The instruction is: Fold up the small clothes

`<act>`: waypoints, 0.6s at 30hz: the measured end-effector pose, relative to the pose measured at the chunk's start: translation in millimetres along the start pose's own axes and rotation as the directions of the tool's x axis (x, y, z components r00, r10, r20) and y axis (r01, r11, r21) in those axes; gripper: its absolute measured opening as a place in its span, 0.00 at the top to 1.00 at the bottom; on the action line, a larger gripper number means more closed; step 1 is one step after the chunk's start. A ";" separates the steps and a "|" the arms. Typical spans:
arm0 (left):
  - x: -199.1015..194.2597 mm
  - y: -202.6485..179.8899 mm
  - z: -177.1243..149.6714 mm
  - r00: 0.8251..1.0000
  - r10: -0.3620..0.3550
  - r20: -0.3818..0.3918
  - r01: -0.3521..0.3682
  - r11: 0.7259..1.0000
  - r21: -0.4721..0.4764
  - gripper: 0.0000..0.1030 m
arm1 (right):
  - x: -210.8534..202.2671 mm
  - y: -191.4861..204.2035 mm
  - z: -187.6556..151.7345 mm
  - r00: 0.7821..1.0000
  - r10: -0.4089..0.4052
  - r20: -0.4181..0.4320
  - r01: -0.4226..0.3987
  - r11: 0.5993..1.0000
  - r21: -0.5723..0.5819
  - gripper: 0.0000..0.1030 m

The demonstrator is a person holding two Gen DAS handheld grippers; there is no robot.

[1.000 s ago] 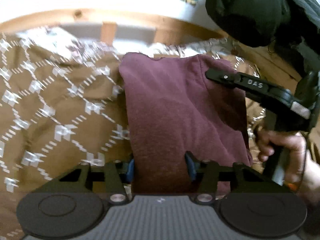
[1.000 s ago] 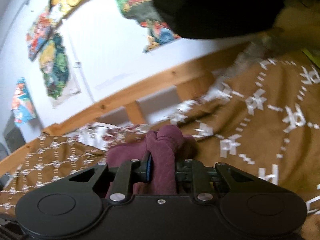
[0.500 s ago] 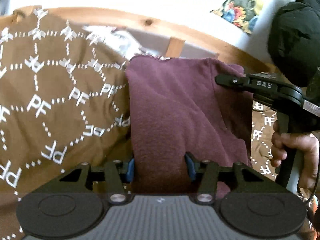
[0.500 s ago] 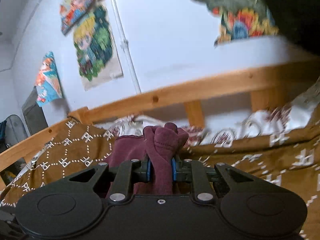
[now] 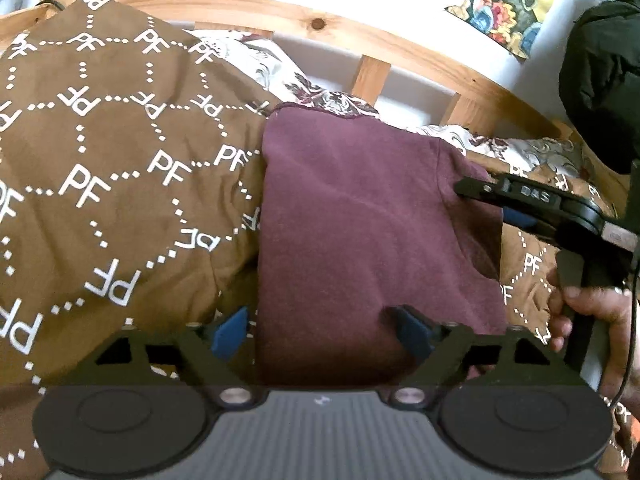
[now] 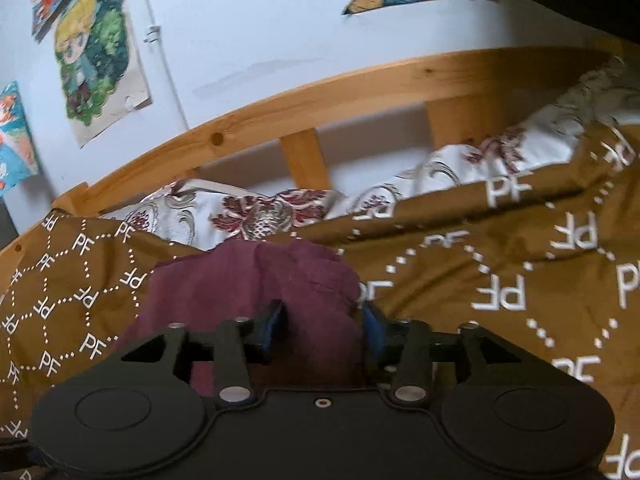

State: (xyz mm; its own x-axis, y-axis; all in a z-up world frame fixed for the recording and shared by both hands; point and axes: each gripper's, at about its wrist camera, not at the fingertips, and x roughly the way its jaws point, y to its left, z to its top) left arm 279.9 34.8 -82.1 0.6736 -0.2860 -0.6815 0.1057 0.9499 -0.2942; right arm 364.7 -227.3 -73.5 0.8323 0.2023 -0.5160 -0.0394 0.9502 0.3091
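A maroon garment (image 5: 360, 216) lies folded on a brown bedspread (image 5: 112, 168) printed with white PF letters. My left gripper (image 5: 322, 326) is open, its blue-padded fingers (image 5: 230, 328) spread either side of the garment's near edge. The right gripper shows at the garment's right side in the left wrist view (image 5: 532, 204). In the right wrist view the right gripper (image 6: 322, 320) has its jaws parted, with a bunched corner of the garment (image 6: 280, 276) lying loosely between them.
A wooden bed rail (image 6: 320, 92) with slats runs behind the bedspread. A floral white sheet (image 6: 260, 208) shows under the rail. Posters (image 6: 92, 60) hang on the white wall. A dark hanging garment (image 5: 600, 68) is at the right.
Both grippers have lowered the garment onto the bedspread. The left gripper has opened wider and the right gripper, earlier pinched on the cloth, has parted its jaws.
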 end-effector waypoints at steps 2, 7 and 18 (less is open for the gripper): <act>-4.9 0.3 0.3 1.000 0.011 0.006 -0.011 1.000 -0.013 0.09 | -6.7 -3.0 -0.7 1.000 -0.009 0.007 0.009 1.000 0.004 0.35; -23.3 -0.6 2.5 0.998 0.051 0.041 -0.050 0.998 -0.033 0.01 | -31.9 -1.0 -1.8 0.999 -0.001 0.035 0.001 1.000 -0.009 0.13; -84.3 -21.6 -0.1 0.983 0.128 0.131 -0.139 0.987 0.076 0.01 | -131.4 33.6 -18.2 0.985 0.034 0.169 -0.023 0.997 -0.067 0.01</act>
State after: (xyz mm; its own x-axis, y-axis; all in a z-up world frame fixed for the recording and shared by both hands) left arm 220.7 38.4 -18.3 0.7713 -0.1430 -0.6202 0.0664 0.9872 -0.1450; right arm 243.9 -217.7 -9.9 0.9121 0.1914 -0.3625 -0.0954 0.9592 0.2663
